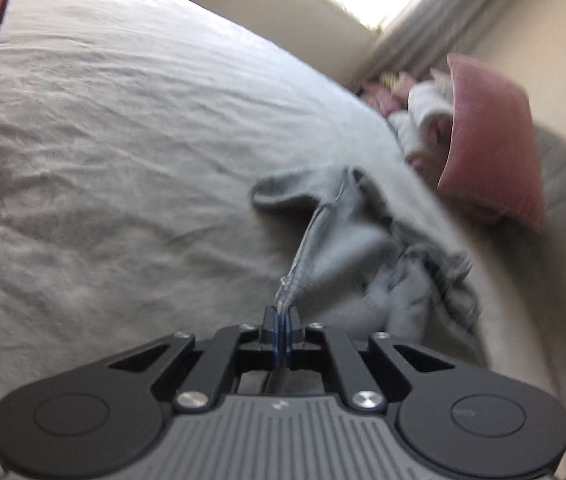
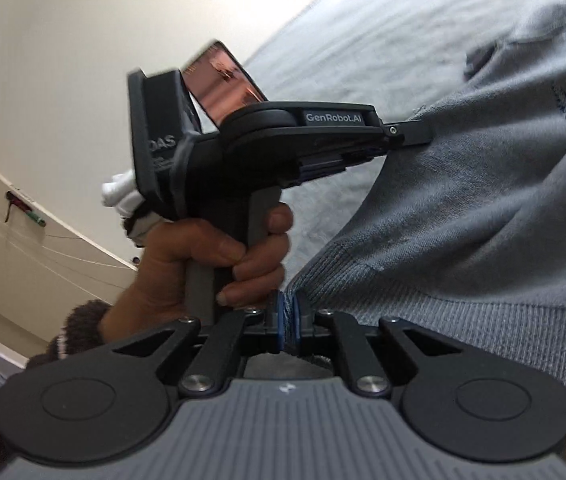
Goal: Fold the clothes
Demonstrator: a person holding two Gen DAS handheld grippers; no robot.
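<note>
Both grippers are seen clamped on one grey knit garment. In the left wrist view, the left gripper [image 1: 281, 314] is closed, its blue-edged pads brought together on a thin, stretched edge of the grey sweater [image 1: 347, 232]. From that pinch the fabric is drawn up and away in a taut ridge, and the rest of the sweater lies crumpled on the grey bedsheet [image 1: 123, 140], towards the right side of the bed. A pink cushion [image 1: 491, 140] is propped beyond the sweater, near the bed's far right edge, with a blurred heap of pale and pinkish clothes [image 1: 423, 116] just beside it. A window with a curtain is seen behind, overexposed.

In the right wrist view, the right gripper [image 2: 287, 322] is closed as well, and a ribbed hem of the same sweater [image 2: 483, 220] is held between its pads. The sweater's body is spread across the right half of that view, hanging from the two pinched points above the bedsheet [image 2: 343, 40]. The left gripper [image 2: 423, 132] is seen from the side there, its tip buried in the sweater's edge, so its pads are hidden by the cloth. Its grey handle is gripped by the person's left hand [image 2: 219, 260], with a dark fuzzy sleeve [image 2: 79, 328] at the wrist. A phone-like screen is mounted on top of that gripper. A plain cream wall fills the left of the view.
</note>
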